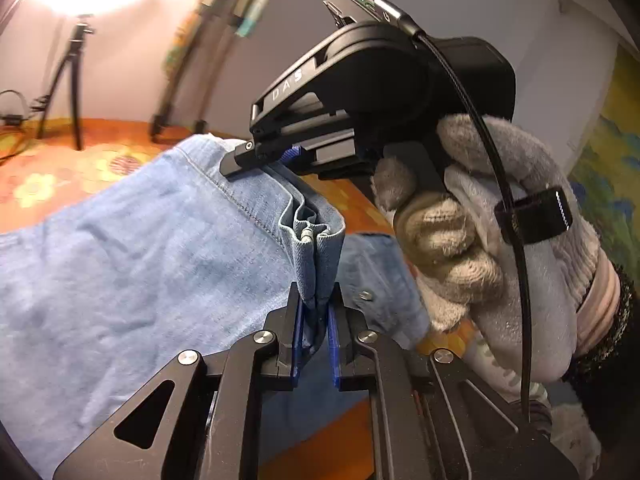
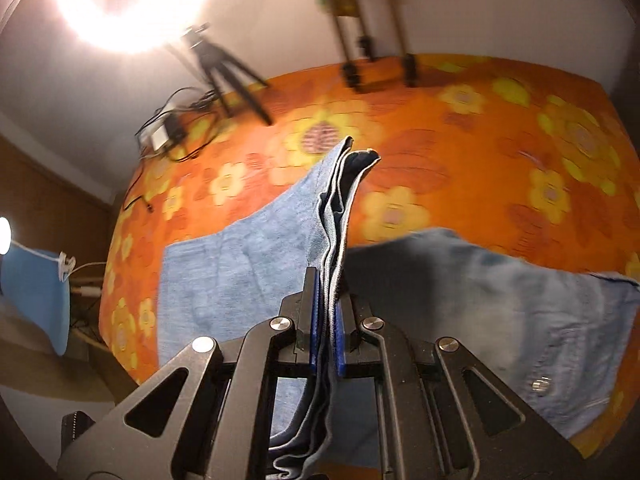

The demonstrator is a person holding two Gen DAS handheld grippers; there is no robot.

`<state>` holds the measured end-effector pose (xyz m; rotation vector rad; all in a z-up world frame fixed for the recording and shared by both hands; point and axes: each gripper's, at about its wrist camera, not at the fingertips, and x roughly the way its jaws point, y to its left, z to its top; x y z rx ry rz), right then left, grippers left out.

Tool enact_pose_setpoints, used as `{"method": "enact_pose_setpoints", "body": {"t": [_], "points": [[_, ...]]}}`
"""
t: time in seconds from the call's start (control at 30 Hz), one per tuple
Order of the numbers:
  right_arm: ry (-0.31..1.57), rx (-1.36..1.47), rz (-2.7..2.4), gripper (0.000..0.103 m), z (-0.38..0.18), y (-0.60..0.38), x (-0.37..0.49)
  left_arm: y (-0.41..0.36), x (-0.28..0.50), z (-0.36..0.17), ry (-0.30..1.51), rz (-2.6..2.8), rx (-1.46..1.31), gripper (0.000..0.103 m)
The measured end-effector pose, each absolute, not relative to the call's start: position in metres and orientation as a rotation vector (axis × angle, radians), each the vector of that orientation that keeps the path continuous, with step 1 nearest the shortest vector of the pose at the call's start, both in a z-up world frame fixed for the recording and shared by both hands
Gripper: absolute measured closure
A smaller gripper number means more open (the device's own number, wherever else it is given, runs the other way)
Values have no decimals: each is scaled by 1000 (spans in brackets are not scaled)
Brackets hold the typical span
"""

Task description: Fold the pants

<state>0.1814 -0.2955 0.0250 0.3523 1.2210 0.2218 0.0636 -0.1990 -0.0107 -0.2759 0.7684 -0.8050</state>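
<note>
Here, left gripper (image 1: 316,312) clamped on pants (image 1: 140,248), right gripper (image 2: 326,312) likewise.

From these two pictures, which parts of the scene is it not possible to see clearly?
- Left wrist view: the pants run off the left edge, so their full length is hidden.
- Left wrist view: the right gripper and gloved hand cover the tablecloth behind them.
- Right wrist view: the right gripper hides the denim layers between its pads.
- Right wrist view: the lamp glare washes out the wall; the tripod is blurred.
</note>
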Motion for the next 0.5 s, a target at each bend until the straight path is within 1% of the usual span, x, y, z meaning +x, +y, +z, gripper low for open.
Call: {"method": "enact_pose_setpoints", "body": {"t": [0.17, 0.5], "points": [[1213, 372, 173, 96, 19, -346, 163, -232, 65, -17, 787, -871, -267, 94], [1191, 482, 70, 96, -4, -448, 106, -315, 52, -32, 822, -991, -124, 94]]}}
